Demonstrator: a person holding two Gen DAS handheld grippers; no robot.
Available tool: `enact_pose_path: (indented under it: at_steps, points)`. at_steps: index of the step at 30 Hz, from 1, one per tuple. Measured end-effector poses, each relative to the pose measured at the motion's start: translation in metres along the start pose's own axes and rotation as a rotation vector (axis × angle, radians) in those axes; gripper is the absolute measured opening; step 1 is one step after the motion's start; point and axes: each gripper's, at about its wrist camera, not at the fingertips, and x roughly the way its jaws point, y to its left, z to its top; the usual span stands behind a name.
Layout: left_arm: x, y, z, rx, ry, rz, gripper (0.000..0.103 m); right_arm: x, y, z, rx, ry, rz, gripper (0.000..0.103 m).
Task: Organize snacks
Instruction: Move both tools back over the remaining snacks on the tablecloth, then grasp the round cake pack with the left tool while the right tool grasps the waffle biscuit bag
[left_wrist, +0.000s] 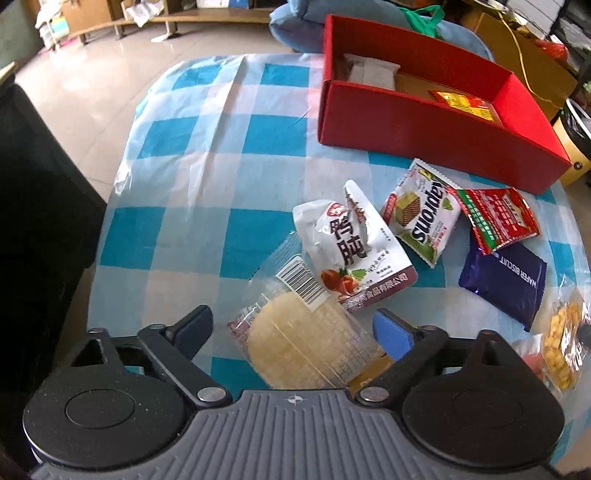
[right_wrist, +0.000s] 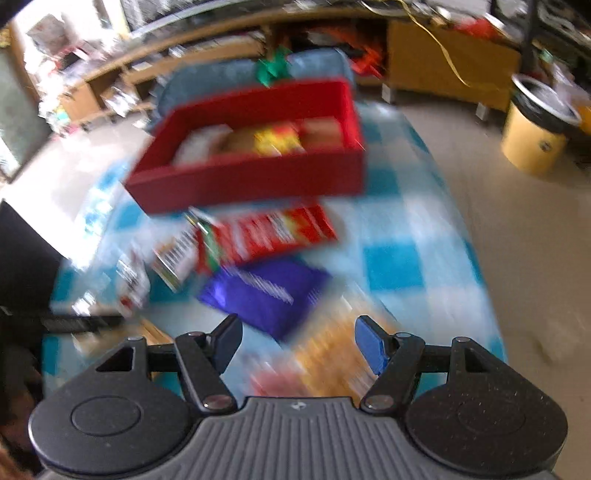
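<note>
Left tongs (left_wrist: 291, 330): wide open, holding nothing; the clear cake pack (left_wrist: 301, 338) lies between the two fingers, not yet pinched.
Right tongs (right_wrist: 297, 341): open about as wide, empty; this view is blurred, with a yellow snack bag (right_wrist: 332, 354) lying below the gap.
Cake pack: near edge of the table (left_wrist: 207, 177), barcode label toward the far end, its far corner tucked under the white pouch (left_wrist: 354, 251).
Handling, cake pack: likely light, with slick crinkly film and a soft, crushable cake inside; a gentle grip across the sides or on the sealed end flap looks safest.
White pouch: just beyond the cake pack, puffed and creased; probably light and slippery, best taken by a seam.
Wafer pack (left_wrist: 421, 214): right of the pouch, green and white, its right edge overlapped by the red sachet (left_wrist: 498, 218).
Purple pack (left_wrist: 506, 282): near right of the sachet, marked wafer biscuit; flat, likely stiff but brittle inside.
Corn bag (left_wrist: 565, 343): far right edge of the left view, clear film over loose yellow pieces.
Red box (left_wrist: 424, 129): far right of the table, open-topped, already holding a white pack (left_wrist: 373, 72) and a red-yellow sachet (left_wrist: 465, 103); it seems the place for the rest.
Progress: judged early, most snacks are outside the box.
</note>
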Motion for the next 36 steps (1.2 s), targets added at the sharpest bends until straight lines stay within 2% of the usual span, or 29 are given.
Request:
enact_pose_path:
  at_steps: [2,3,4,8,11,16,18,23,26,28,30,34,36]
  points:
    - [-0.003,-0.004,-0.001,0.021,-0.011,-0.012,0.083,0.004,-0.010,-0.009,0.040,0.032,-0.018,0.065]
    - [-0.006,-0.006,-0.002,0.035,-0.021,-0.010,0.074,0.005,-0.015,-0.010,0.060,0.037,-0.024,0.065]
    - [-0.007,-0.008,-0.002,0.049,-0.028,-0.014,0.070,0.005,-0.018,-0.010,0.075,0.036,-0.027,0.065]
    - [-0.010,-0.013,-0.003,0.069,-0.029,-0.044,0.066,0.011,-0.033,-0.006,0.192,0.053,-0.002,0.065]
    - [-0.009,-0.014,-0.004,0.080,-0.026,-0.052,0.068,0.017,-0.038,-0.003,0.251,0.060,-0.002,0.066]
    - [-0.004,-0.009,-0.004,0.065,0.011,-0.085,0.087,0.026,-0.036,0.002,0.259,0.075,-0.034,0.074]
    - [-0.004,-0.011,-0.004,0.067,0.016,-0.092,0.088,0.030,-0.036,0.005,0.277,0.077,-0.022,0.079]
    - [-0.004,-0.009,-0.003,0.056,0.020,-0.110,0.091,0.039,-0.030,0.016,0.311,0.087,0.007,0.083]
    - [-0.002,-0.003,-0.001,0.026,0.023,-0.108,0.091,0.053,-0.014,0.019,0.237,0.102,-0.045,0.096]
    - [-0.003,0.004,0.000,-0.010,0.017,-0.113,0.092,0.063,-0.002,0.016,0.171,0.116,-0.107,0.096]
    - [-0.001,0.008,0.002,-0.031,0.024,-0.113,0.094,0.072,0.000,0.010,0.156,0.144,-0.102,0.096]
    - [0.010,0.009,0.001,-0.054,0.067,-0.090,0.097,0.068,0.004,0.007,0.099,0.132,-0.112,0.090]
    - [0.016,0.009,-0.001,-0.073,0.103,-0.108,0.096,0.065,0.005,0.005,0.071,0.124,-0.111,0.086]
